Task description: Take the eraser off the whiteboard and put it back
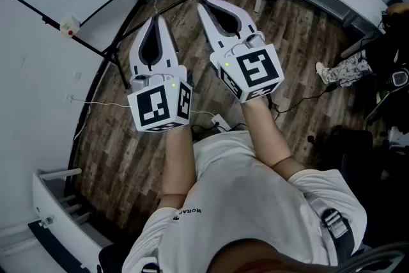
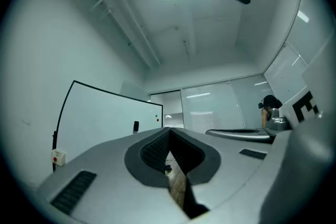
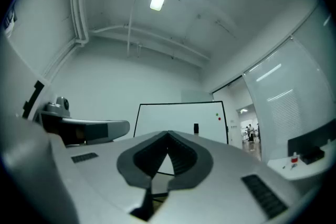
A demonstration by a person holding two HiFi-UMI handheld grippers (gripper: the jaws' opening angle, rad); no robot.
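My left gripper [image 2: 169, 130] and right gripper [image 3: 168, 135] are both pressed together, empty. The eraser [image 3: 196, 128] stands upright on the whiteboard [image 3: 168, 118], well ahead, slightly right of the right gripper's aim.

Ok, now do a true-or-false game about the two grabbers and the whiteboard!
1. The eraser is stuck on the whiteboard. True.
2. The left gripper is holding the eraser. False: its jaws are shut with nothing between them, and the eraser is far off on the board.
3. The right gripper has its jaws wide open. False: they are shut, and empty too.
4. The floor is made of wooden planks. True.
5. Both grippers are pushed flat against the whiteboard. False: they are held up in the air, away from it.
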